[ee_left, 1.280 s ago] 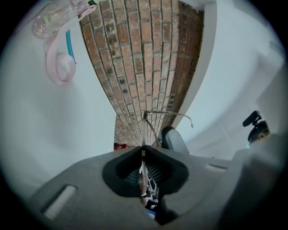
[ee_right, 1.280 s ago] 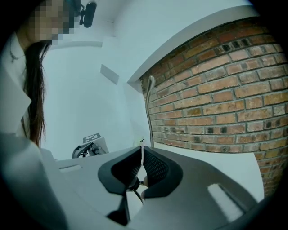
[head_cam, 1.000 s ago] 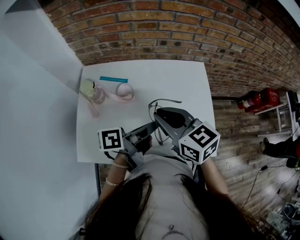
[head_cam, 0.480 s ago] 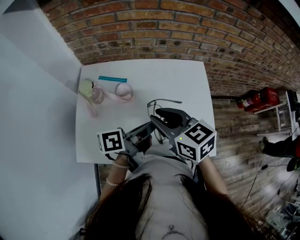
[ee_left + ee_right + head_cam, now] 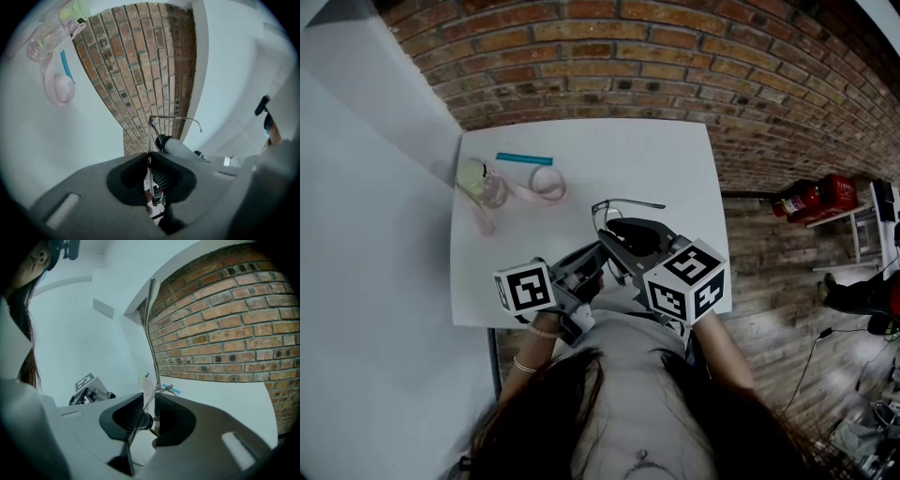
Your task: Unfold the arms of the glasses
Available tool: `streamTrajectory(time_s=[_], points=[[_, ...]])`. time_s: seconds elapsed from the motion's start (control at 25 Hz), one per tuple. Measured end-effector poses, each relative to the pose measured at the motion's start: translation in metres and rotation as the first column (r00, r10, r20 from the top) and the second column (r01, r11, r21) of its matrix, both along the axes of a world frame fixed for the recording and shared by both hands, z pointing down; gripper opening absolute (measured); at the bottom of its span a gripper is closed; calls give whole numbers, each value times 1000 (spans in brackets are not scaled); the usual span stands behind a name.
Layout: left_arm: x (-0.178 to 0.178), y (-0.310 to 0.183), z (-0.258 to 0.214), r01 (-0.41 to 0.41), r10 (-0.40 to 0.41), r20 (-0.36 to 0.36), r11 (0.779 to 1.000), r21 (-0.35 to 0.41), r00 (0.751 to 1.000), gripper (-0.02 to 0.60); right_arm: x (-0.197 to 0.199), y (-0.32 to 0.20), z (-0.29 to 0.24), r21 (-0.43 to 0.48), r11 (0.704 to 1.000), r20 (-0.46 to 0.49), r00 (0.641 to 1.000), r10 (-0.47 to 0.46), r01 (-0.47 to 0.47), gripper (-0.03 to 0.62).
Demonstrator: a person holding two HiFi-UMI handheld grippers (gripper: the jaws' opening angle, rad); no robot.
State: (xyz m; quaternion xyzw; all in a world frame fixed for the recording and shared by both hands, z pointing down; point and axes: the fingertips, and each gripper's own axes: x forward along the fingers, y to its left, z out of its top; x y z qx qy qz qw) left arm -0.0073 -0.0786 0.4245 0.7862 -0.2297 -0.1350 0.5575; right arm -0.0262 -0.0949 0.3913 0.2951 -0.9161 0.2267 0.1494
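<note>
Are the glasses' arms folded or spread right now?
One arm is spread: it juts out roughly square to the front of the glasses. For the other arm, cannot tell.

White table (image 5: pixel 675 159); red-brown brick wall (image 5: pixel 675 56); teal stick (image 5: pixel 525 158); pale pink band (image 5: pixel 549 183); dark-framed glasses (image 5: pixel 637 202); brown plank floor (image 5: pixel 787 281).

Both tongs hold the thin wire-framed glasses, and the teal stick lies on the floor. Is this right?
Not quite: the teal stick lies on the white square table, not the floor, as the head view shows. The rest is right.
</note>
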Motion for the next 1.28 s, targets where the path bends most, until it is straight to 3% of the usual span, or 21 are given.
streamTrajectory(time_s=[0.6,1.28], points=[[-6,-7,-4,55,-56,23,998,34,998,21,-1,-3,-8,34,999,1,1000,20,-20,29],[-20,-9,2,112,-111,28,993,-34,993,21,5,-5,-26,87,996,57,998,31,-36,26]])
